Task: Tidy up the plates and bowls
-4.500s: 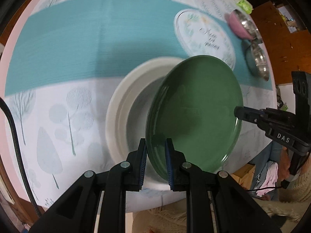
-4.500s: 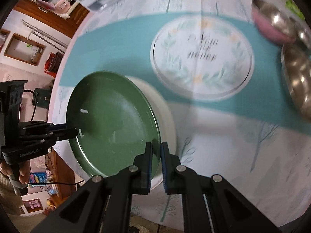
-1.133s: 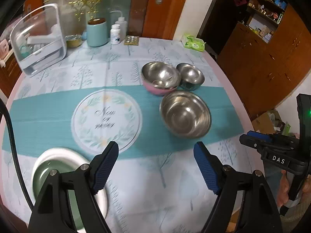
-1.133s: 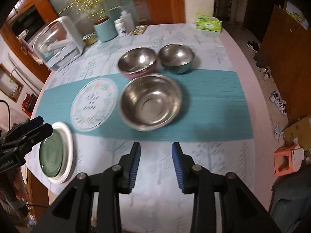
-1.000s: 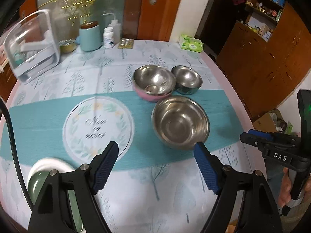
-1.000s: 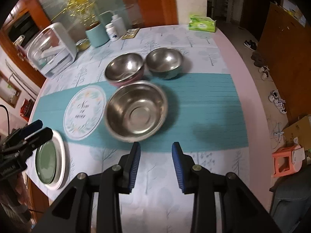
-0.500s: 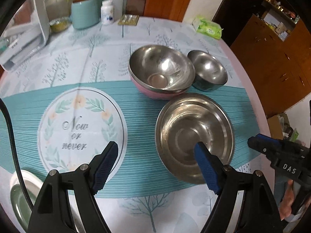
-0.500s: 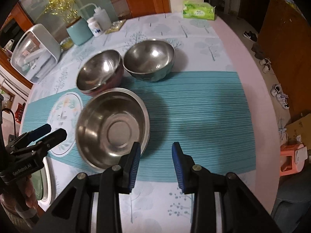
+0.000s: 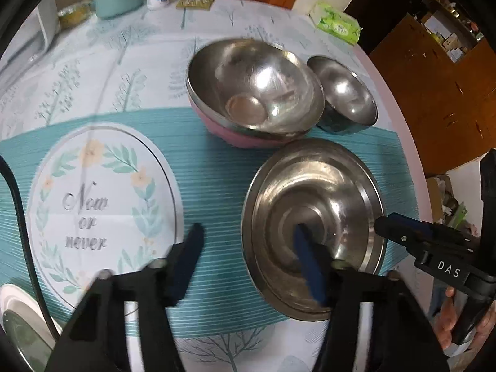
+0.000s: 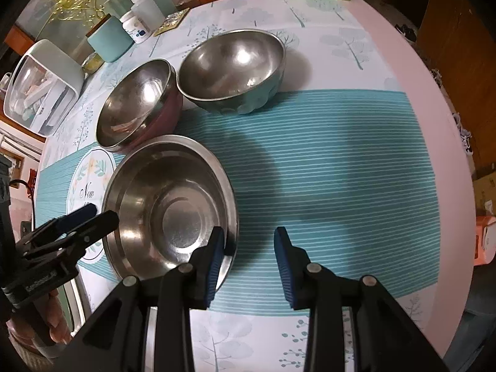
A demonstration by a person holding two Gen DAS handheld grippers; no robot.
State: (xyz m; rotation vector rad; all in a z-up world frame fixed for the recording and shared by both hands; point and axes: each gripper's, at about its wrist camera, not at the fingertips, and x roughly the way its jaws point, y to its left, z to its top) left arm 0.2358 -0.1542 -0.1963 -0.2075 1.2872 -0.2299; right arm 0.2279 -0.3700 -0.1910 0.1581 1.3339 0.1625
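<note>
Plates: the green plate lies in the white plate at your near left counter edge, stacked and out of the way.
Left tongs: closing right now, straddling the left rim of the big steel bowl; one pad hangs inside the bowl, the other outside over the teal runner. The pads have not pinched the rim yet, so nothing is held.
Big steel bowl: upright on the runner, near the middle of the counter, nearer than the other two bowls.
Pink bowl: just beyond it, far side, tilted, likely because it leans on a neighbour.
Small dark bowl: far right of the pink one, touching or almost touching it.
Right tongs: apart and empty, straddling the big bowl's right rim; one pad is over the inside, the other outside over the runner. You seem to be setting up a two-sided lift.
</note>
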